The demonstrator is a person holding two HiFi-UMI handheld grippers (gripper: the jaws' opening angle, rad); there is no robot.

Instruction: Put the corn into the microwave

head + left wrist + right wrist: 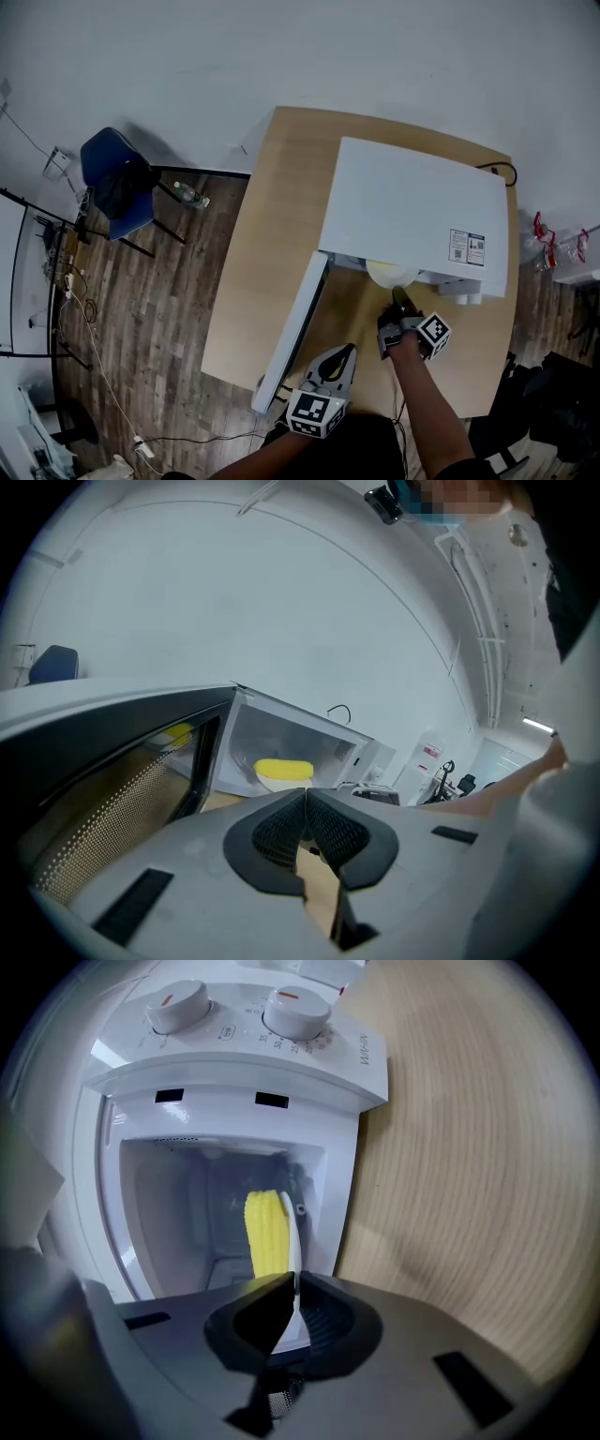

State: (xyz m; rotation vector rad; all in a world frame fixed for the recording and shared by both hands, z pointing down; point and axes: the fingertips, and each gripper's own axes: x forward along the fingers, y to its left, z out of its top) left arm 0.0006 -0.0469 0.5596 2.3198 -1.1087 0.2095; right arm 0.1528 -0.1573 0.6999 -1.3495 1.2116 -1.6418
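Observation:
The yellow corn (265,1232) lies on a white plate (292,1241) inside the white microwave (412,211), whose door (292,333) hangs open to the left. In the left gripper view the corn (284,770) shows on the plate in the cavity. My right gripper (292,1281) is shut on the plate's near rim, which shows as a thin white edge between the pads. In the head view that right gripper (401,305) reaches into the microwave's mouth at the plate (392,273). My left gripper (339,361) hangs back in front of the open door, shut and empty (306,795).
The microwave stands on a wooden table (272,234) against a white wall. Two dials (295,1009) sit on its control panel. A blue chair (117,183) and a bottle (190,196) are on the wooden floor to the left. A black cable (502,171) runs behind the microwave.

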